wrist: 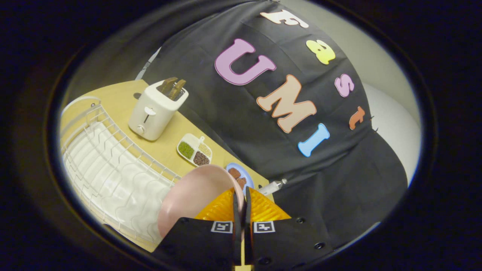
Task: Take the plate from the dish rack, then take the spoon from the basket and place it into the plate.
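A pink plate (pixel 192 195) stands on edge between my fingers, its rim pinched by my gripper (pixel 241 199), which is shut on it. The plate hangs over the near end of the white wire dish rack (pixel 113 165), lifted clear of its slots. The view is strongly tilted. The rack looks bare of other dishes.
A white toaster (pixel 156 109) with two slices of toast stands on the wooden table (pixel 120 98) beyond the rack. Past it lie a white divided dish of beans and grains (pixel 194 150), a small blue plate with brown pieces (pixel 241 175) and a clear tube (pixel 273 185).
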Demonstrator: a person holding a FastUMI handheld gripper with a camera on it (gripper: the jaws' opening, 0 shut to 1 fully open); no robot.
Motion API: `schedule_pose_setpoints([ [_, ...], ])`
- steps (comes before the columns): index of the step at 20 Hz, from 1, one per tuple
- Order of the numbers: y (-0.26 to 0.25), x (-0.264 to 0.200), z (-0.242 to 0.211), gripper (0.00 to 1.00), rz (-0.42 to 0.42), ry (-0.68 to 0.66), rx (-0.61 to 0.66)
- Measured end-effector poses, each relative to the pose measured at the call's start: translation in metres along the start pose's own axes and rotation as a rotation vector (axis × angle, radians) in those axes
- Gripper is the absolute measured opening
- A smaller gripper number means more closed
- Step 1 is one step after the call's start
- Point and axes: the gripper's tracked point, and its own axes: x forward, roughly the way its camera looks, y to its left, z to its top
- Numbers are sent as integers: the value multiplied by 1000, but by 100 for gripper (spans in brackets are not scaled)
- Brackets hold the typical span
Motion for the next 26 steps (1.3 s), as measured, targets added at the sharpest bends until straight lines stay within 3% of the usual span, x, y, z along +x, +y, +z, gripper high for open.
schedule_pose_setpoints([
  [7, -24, -6, -2, 6, 34, -9, 77],
  [13, -73, -22, -23, 6, 17, -5, 198],
  [21, -144, -43, -87, 6, -41, 44, 345],
  [26, -173, -54, -132, 6, -32, 71, 463],
])
